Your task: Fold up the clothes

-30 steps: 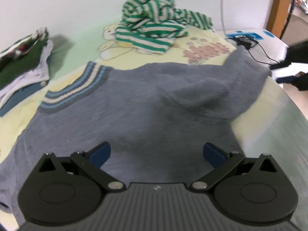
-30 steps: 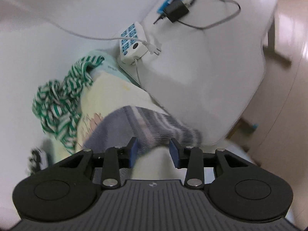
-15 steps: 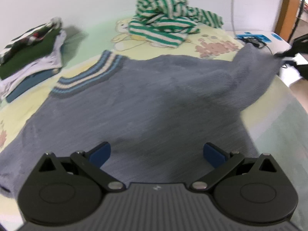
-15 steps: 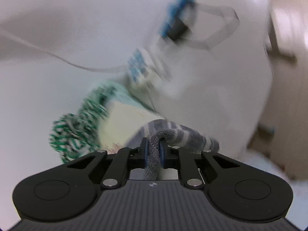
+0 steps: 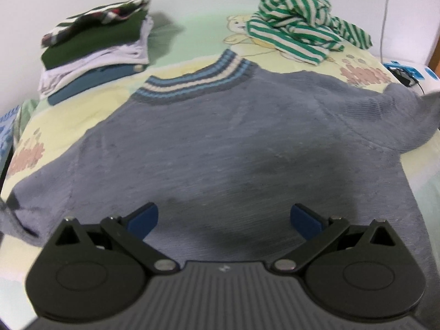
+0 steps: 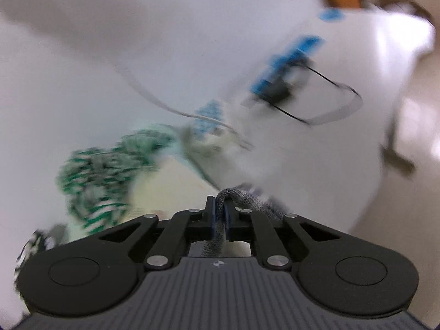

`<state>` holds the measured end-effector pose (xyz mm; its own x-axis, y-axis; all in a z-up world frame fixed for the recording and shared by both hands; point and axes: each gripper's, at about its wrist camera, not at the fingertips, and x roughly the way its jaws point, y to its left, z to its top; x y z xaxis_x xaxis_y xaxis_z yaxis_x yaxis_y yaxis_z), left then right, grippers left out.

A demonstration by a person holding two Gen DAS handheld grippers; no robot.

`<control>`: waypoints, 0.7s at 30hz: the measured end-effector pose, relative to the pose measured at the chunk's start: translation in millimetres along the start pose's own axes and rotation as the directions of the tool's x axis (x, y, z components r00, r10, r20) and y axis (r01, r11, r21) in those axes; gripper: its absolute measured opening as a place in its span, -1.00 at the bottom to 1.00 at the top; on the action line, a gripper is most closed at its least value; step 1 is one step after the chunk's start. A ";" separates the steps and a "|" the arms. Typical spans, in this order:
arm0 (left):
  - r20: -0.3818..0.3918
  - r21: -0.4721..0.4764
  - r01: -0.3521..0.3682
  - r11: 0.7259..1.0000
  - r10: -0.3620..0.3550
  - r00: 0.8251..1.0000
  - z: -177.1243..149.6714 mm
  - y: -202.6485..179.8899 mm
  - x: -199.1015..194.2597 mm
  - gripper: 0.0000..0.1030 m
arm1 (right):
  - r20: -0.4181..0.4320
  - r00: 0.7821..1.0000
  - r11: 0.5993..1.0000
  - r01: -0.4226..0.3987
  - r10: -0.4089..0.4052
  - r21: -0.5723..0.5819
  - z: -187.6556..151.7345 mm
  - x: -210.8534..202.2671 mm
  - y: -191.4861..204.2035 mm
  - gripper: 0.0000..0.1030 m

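A grey knit sweater (image 5: 220,143) with a blue and cream striped collar (image 5: 192,82) lies spread flat on the yellow-green sheet. My left gripper (image 5: 224,217) is open and empty, low over the sweater's lower body. My right gripper (image 6: 219,211) is shut on the grey sleeve end (image 6: 228,195) of the sweater, held up at the bed's right side. In the left wrist view that sleeve (image 5: 412,115) lifts toward the right edge. The right wrist view is blurred by motion.
A crumpled green-striped garment (image 5: 299,35) lies at the back right and shows blurred in the right wrist view (image 6: 107,170). A stack of folded clothes (image 5: 96,49) sits at the back left. A white power strip and black cable (image 6: 277,93) lie on the white surface beyond the bed.
My right gripper closed on the sleeve end and is lifting it. My left gripper swung left, so the whole sweater and the folded stack came into view.
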<state>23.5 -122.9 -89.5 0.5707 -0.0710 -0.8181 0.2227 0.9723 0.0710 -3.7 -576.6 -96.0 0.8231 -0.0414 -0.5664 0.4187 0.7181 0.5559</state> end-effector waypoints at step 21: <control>0.083 -0.088 0.185 0.979 -0.178 0.980 4.7 58.4 -17.8 0.98 | -0.251 0.960 0.354 -0.279 0.124 -0.893 -222.7 -32.0 185.0 -0.38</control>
<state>30.0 -65.9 -68.1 0.5858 -0.2613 -0.7672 0.2537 0.9582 -0.1326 -38.0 -287.7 -110.6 0.7459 0.2240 -0.6272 -0.4244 0.8857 -0.1884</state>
